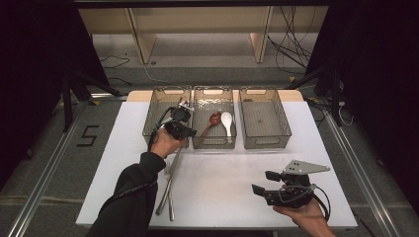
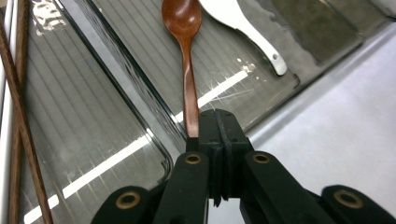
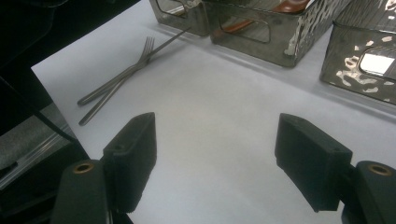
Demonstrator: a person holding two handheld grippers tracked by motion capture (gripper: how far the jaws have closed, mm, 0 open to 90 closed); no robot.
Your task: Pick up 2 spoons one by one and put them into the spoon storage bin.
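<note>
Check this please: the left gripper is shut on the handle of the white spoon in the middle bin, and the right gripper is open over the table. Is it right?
Not quite. The left gripper is shut on the handle of the brown wooden spoon, as the left gripper view shows; the white spoon lies untouched beside it in the middle bin. The right gripper is open over the table.

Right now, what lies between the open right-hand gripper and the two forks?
Nothing: in the right gripper view, bare white table runs from the right gripper to the forks.
</note>
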